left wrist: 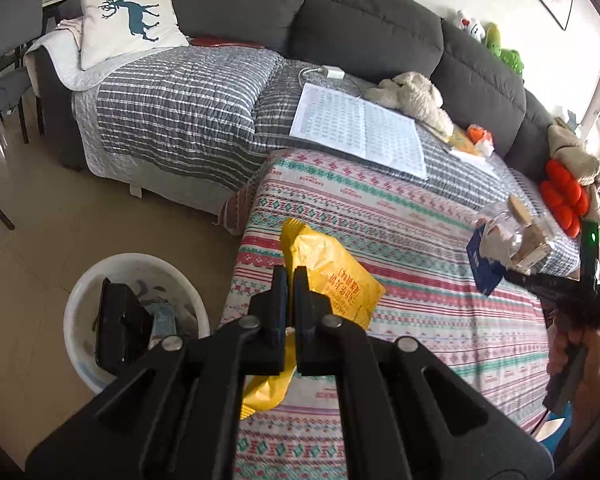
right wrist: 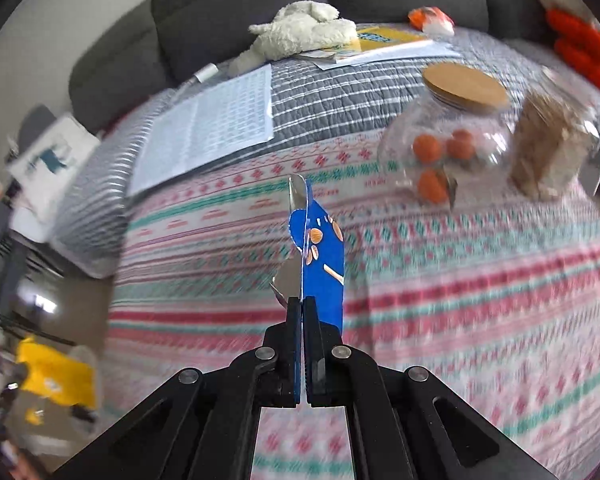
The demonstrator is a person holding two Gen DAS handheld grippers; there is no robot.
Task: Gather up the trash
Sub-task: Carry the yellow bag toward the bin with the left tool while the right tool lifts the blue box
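Observation:
My left gripper (left wrist: 290, 276) is shut on a yellow snack wrapper (left wrist: 332, 276) and holds it above the front edge of the patterned blanket (left wrist: 400, 216). A white trash bin (left wrist: 84, 292) with some waste in it stands on the floor just left of that gripper. My right gripper (right wrist: 302, 304) is shut on a blue snack wrapper (right wrist: 322, 252) with a silver inside, held upright over the blanket (right wrist: 460, 300). In the left wrist view the right gripper (left wrist: 512, 276) and blue wrapper (left wrist: 482, 268) show at the right. The yellow wrapper also shows in the right wrist view (right wrist: 54, 376).
Two clear jars stand on the blanket: one with a wooden lid and orange balls (right wrist: 452, 136), one with brown biscuits (right wrist: 548, 148). A printed sheet (left wrist: 360, 128), a cream plush toy (left wrist: 416, 96), papers and a charger lie on the grey sofa (left wrist: 340, 28). Chairs stand at the left.

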